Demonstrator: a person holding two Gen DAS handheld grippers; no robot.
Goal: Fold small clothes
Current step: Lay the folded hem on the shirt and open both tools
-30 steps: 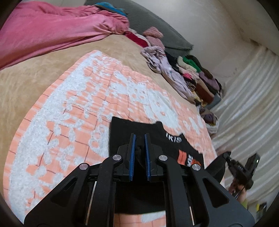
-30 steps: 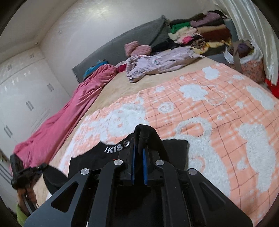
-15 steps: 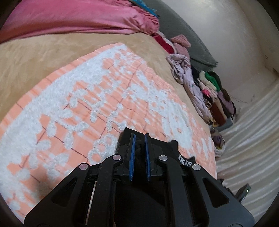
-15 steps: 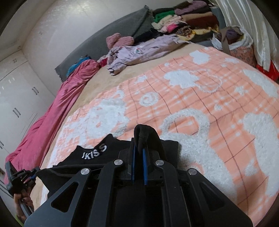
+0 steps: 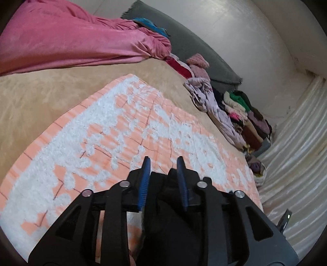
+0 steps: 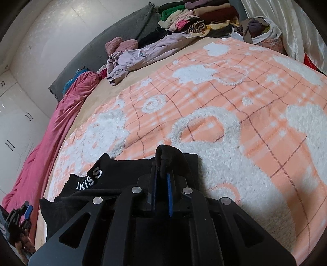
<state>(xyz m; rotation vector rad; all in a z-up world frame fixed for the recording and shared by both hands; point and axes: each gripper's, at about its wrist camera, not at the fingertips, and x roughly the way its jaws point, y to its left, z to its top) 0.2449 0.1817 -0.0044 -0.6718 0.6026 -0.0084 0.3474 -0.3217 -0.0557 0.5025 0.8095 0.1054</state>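
**Mia:** Since the right gripper [image 6: 161,180] has its 2 blue pads squeezed on a bit of the black shirt [image 6: 114,180], what should it do?

**Ben:** I think it should let go slowly, low down, so the fold stays flat. If it pulls up fast, the cloth could come along and the fold could open.

**Mia:** And the left gripper [image 5: 163,180]?

**Ben:** Its pads stand apart. Black cloth lies between and under them, but nothing is pinched. It looks like it let go of its corner. It should lift straight away and not drag the cloth.

**Mia:** Where is the shirt?

**Ben:** Close to us, at the near edge of the orange and white blanket [image 6: 235,102] on the bed.

**Mia:** Which way does it point?

**Ben:** In the right view, the neck with white letters points up and away, toward the pink cover [image 6: 51,131]. Its long side seems to run left to right between the 2 grippers. Far back I see a purple heap [image 6: 143,55] and stacked clothes [image 6: 194,18].
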